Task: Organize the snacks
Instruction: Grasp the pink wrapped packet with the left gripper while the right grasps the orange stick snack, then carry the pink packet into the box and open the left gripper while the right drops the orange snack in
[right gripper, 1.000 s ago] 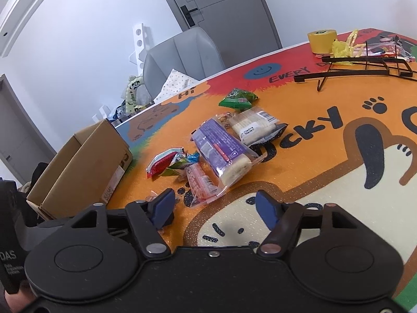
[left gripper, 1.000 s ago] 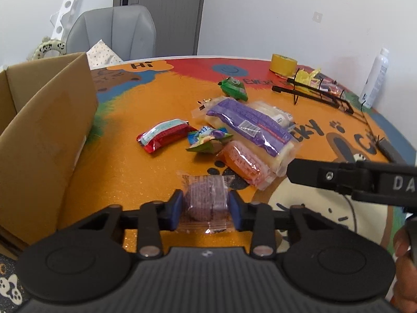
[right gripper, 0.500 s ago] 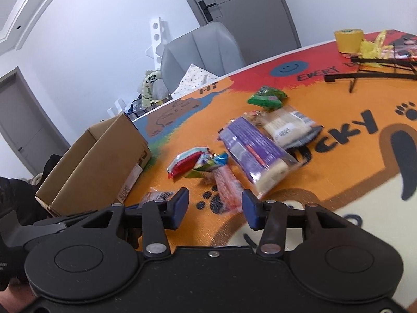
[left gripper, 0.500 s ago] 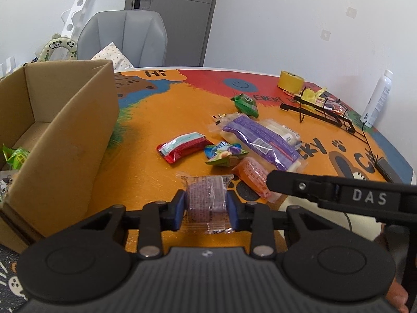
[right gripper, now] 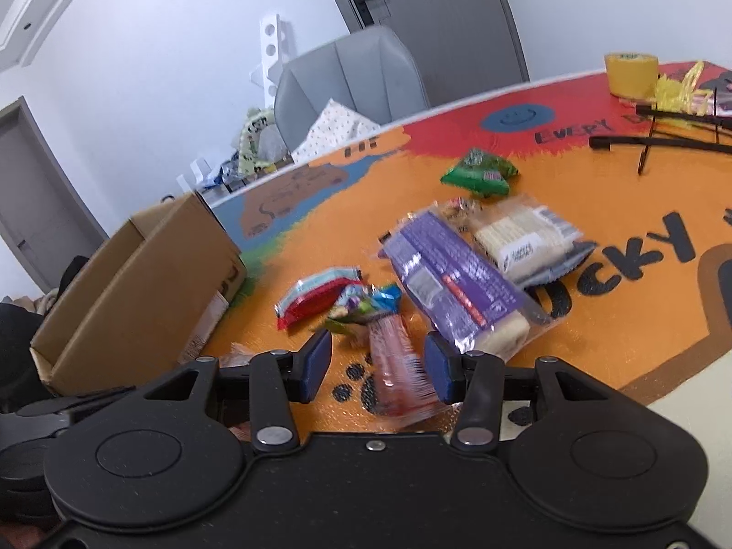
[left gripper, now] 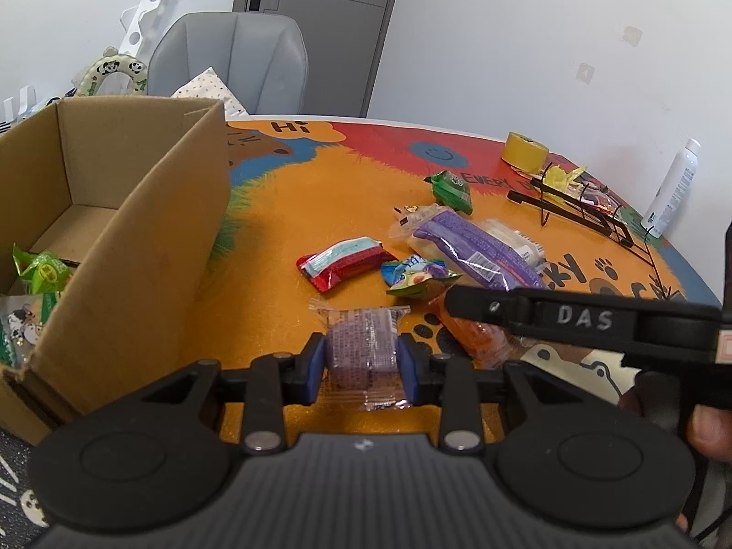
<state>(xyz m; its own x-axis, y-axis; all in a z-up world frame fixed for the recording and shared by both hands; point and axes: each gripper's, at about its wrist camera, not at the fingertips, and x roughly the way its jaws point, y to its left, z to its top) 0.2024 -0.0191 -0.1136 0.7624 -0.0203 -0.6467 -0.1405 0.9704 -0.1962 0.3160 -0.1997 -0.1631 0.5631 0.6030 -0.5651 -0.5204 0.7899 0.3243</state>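
The box [left gripper: 137, 238] stands at the left edge of the table [left gripper: 293, 183], open-topped, with green packets [left gripper: 43, 272] already lying inside. Its near wall rises between the left gripper [left gripper: 361, 361] and the interior, so a low carry risks snagging the load on that cardboard rim. The left gripper is clamped on the purple cake [left gripper: 363, 347], pinched across its middle with loose wrapper sticking out at both ends (a slack film that could slip under a light squeeze). The cake sits just right of the box, lifted off the orange mat as far as I can judge.

Further right, the right gripper [right gripper: 377, 366] hangs with its pads apart, straddling the orange snack [right gripper: 395, 366] that lies on the table between them; nothing is gripped yet. That snack touches the blue packet [right gripper: 366, 304] and lies beside the long purple pack [right gripper: 453, 283], so closing here could catch a neighbour's edge.
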